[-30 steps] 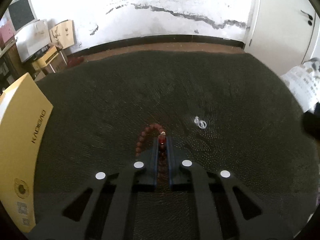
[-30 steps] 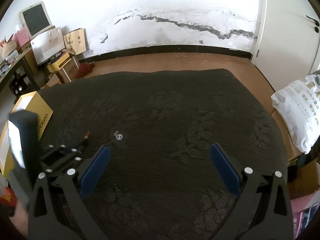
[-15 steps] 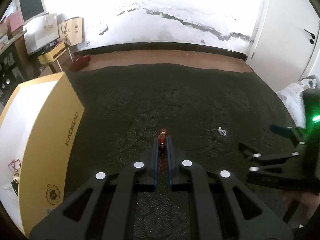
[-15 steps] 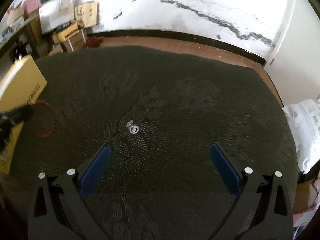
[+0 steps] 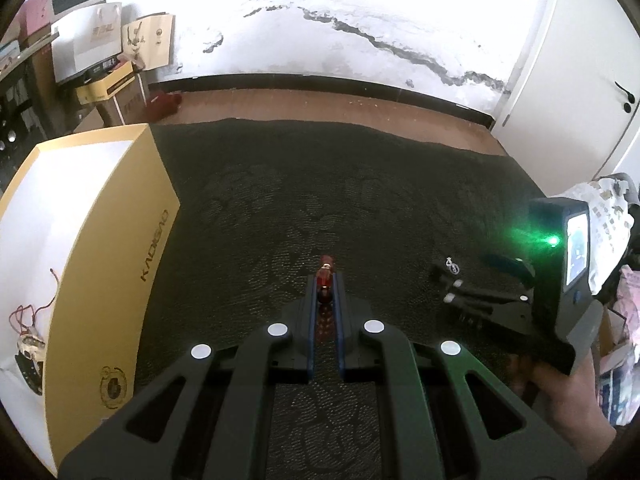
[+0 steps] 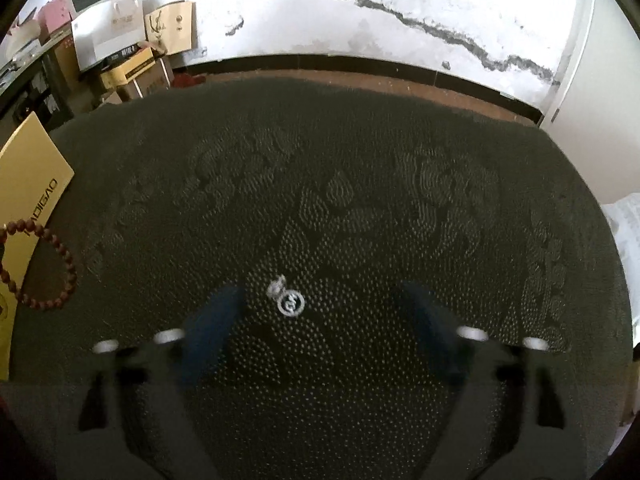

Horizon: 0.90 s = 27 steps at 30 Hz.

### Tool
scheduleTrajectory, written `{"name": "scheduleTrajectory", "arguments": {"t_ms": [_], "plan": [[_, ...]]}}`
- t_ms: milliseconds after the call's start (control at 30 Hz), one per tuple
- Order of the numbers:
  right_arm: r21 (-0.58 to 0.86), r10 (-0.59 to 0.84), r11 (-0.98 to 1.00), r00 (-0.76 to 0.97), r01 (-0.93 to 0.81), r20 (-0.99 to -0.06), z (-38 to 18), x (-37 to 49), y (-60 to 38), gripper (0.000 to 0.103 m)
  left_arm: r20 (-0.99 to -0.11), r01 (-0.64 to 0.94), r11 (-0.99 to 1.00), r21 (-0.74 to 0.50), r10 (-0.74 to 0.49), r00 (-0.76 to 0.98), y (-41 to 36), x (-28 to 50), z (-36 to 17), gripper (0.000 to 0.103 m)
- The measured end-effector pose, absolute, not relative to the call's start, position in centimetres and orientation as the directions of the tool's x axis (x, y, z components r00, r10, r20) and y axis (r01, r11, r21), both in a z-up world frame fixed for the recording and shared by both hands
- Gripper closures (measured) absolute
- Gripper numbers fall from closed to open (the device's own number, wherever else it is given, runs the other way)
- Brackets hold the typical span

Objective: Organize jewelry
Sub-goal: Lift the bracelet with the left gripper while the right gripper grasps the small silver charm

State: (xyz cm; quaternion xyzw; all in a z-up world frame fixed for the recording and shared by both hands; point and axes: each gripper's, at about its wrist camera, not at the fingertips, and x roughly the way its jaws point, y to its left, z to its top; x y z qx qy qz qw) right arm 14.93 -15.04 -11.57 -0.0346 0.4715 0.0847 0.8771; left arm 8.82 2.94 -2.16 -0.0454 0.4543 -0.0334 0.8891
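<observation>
My left gripper (image 5: 324,280) is shut on a red-brown bead bracelet (image 5: 324,286) and holds it above the dark patterned cloth (image 5: 320,184). The bracelet also shows hanging as a loop at the left edge of the right wrist view (image 6: 48,268), in front of the yellow box. A small silver ring (image 6: 291,304) with a clear stone lies on the cloth, between the open fingers of my right gripper (image 6: 320,312), nearer the left finger. The ring also shows in the left wrist view (image 5: 454,266), just ahead of the right gripper (image 5: 444,280).
An open yellow box (image 5: 116,264) with a white inside stands at the left and holds a red cord and a dark piece of jewelry (image 5: 28,356). A white printed bag (image 5: 600,216) lies off the cloth at the right. Boxes stand by the far wall.
My left gripper has lifted the bracelet off the cloth and moved left toward the yellow box. My right gripper has come down and forward around the ring, and its fingers now stand closer together.
</observation>
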Motion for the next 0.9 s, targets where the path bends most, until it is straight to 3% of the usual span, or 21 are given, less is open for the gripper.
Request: {"name": "scheduleTrajectory", "arguments": {"t_ms": [133, 200, 500, 900], "plan": [[0.014, 0.135, 0.975, 0.538, -0.222, -0.832, -11.3, 14.7, -14.0, 0.068, -0.804, 0.010, 0.993, -0.118, -0.101, 0.586, 3.8, 8.7, -2.0, 0.096], [0.016, 0.151, 0.968, 0.536, -0.249, -0.831, -11.2, 14.6, -13.4, 0.089, -0.802, 0.003, 0.993, -0.118, -0.098, 0.589, 4.1, 8.7, -1.9, 0.096], [0.026, 0.152, 0.971, 0.525, -0.240, -0.837, -10.0, 14.5, -13.0, 0.090, -0.797, -0.022, 0.995, -0.092, -0.061, 0.601, 5.4, 8.6, -1.3, 0.096], [0.085, 0.248, 0.955, 0.607, -0.285, -0.755, 0.6, 11.3, -8.4, 0.090, -0.749, -0.066, 0.996, -0.054, 0.003, 0.663, 10.2, 6.9, 2.8, 0.096]]}}
